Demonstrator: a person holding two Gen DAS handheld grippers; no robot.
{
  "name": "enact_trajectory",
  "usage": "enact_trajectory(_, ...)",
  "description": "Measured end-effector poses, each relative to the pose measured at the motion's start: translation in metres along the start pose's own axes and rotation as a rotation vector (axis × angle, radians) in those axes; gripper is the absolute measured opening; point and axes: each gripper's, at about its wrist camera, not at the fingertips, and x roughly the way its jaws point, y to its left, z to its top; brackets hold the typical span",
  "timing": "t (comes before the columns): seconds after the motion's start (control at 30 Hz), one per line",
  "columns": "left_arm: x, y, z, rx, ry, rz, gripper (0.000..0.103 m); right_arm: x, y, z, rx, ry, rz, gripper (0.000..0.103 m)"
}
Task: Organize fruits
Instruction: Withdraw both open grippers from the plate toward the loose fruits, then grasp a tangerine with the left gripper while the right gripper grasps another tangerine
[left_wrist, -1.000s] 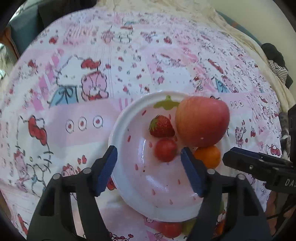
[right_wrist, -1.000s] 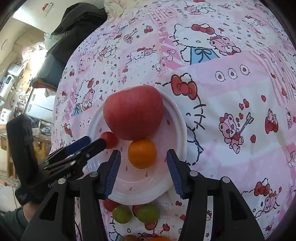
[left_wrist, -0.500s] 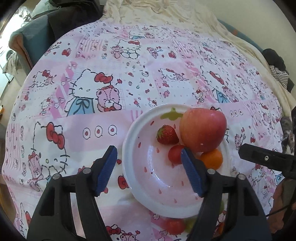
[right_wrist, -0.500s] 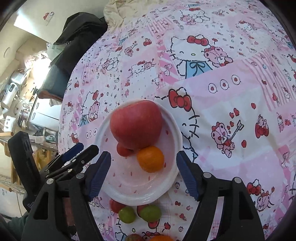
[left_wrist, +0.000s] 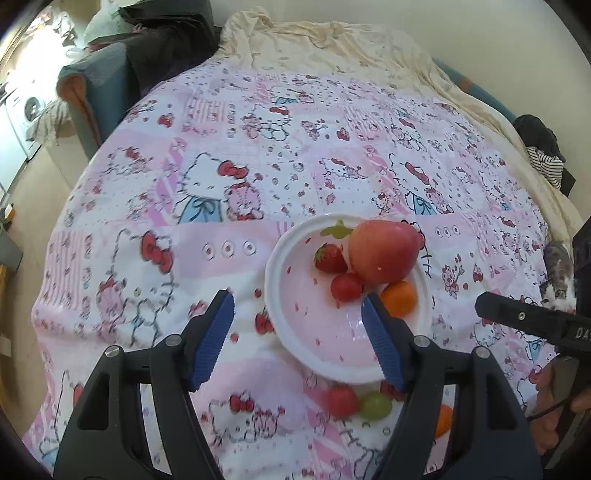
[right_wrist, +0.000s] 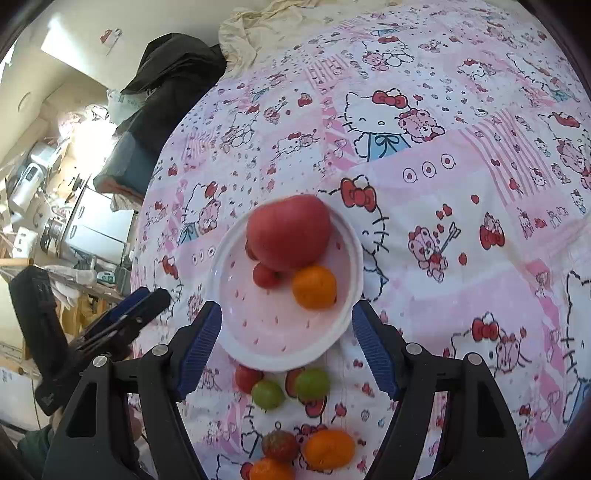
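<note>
A pink-and-white cartoon-cat patterned bedsheet (left_wrist: 258, 177) covers the bed. A crumpled cream blanket (left_wrist: 332, 48) lies along its far edge, dark clothing (right_wrist: 173, 77) heaped at the far left corner. A grey-and-white cat (left_wrist: 557, 273) sits beside the right edge.

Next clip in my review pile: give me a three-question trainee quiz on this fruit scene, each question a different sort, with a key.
1. True or false: the left claw is shut on a fruit.
2. Multiple choice: which fruit in the white plate is the biggest? A) the strawberry B) the orange C) the red apple
3. Fill in: in the right wrist view, the two green fruits lie on the bedsheet, just ____ the plate.

Key
1. False: both it and the right claw are open and empty.
2. C
3. Outside, off its near rim, beside a small red fruit.
</note>
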Motion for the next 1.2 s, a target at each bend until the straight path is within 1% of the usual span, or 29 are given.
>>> enact_trajectory(0.1,-0.015,0.006,-0.010,-0.009,0.007,-0.003,0.068,-0.004,0.002,-0.013,-0.010,0.011,-0.008,0.076)
enact_trajectory(0.17,-0.023,0.008,-0.017,-0.009,0.010,0.009,0.068,-0.008,0.002,-0.022,-0.012,0.017,-0.009,0.076)
enact_trajectory(0.23,-0.028,0.012,-0.026,-0.020,0.027,0.011,0.068,-0.011,0.004,-0.031,-0.021,0.025,-0.015,0.076)
enact_trajectory(0.37,-0.029,0.015,-0.048,-0.052,0.095,-0.003,0.068,-0.011,0.004,-0.049,-0.013,0.057,-0.018,0.076)
enact_trajectory(0.43,-0.027,0.010,-0.063,-0.047,0.134,-0.009,0.068,-0.006,0.002,-0.058,0.007,0.086,-0.016,0.076)
enact_trajectory(0.47,-0.025,0.005,-0.072,-0.040,0.158,-0.017,0.068,-0.003,0.002,-0.062,0.012,0.101,-0.030,0.076)
enact_trajectory(0.57,-0.022,-0.014,-0.096,0.003,0.219,-0.053,0.068,0.002,0.002,-0.071,0.017,0.122,-0.058,0.076)
enact_trajectory(0.7,-0.017,-0.048,-0.129,0.086,0.296,-0.124,0.068,0.000,-0.003,-0.071,0.033,0.113,-0.076,0.076)
enact_trajectory(0.83,-0.007,-0.076,-0.142,0.172,0.325,-0.147,0.068,-0.003,-0.012,-0.069,0.078,0.093,-0.077,0.076)
enact_trajectory(0.97,0.003,-0.093,-0.144,0.209,0.342,-0.159,0.067,-0.006,-0.017,-0.067,0.100,0.086,-0.077,0.076)
enact_trajectory(1.0,0.005,-0.095,-0.146,0.211,0.347,-0.161,0.067,-0.007,-0.018,-0.067,0.102,0.084,-0.078,0.076)
enact_trajectory(1.03,0.008,-0.096,-0.146,0.210,0.356,-0.168,0.062,-0.008,-0.020,-0.067,0.106,0.082,-0.080,0.076)
enact_trajectory(1.07,0.011,-0.096,-0.147,0.207,0.369,-0.181,0.054,-0.009,-0.021,-0.068,0.108,0.083,-0.082,0.076)
enact_trajectory(1.13,0.017,-0.098,-0.149,0.210,0.397,-0.194,0.048,-0.010,-0.024,-0.069,0.111,0.085,-0.089,0.076)
enact_trajectory(1.17,0.020,-0.100,-0.151,0.214,0.403,-0.192,0.039,-0.010,-0.025,-0.069,0.112,0.089,-0.095,0.076)
enact_trajectory(1.2,0.022,-0.099,-0.151,0.216,0.405,-0.189,0.039,-0.011,-0.027,-0.071,0.112,0.094,-0.102,0.076)
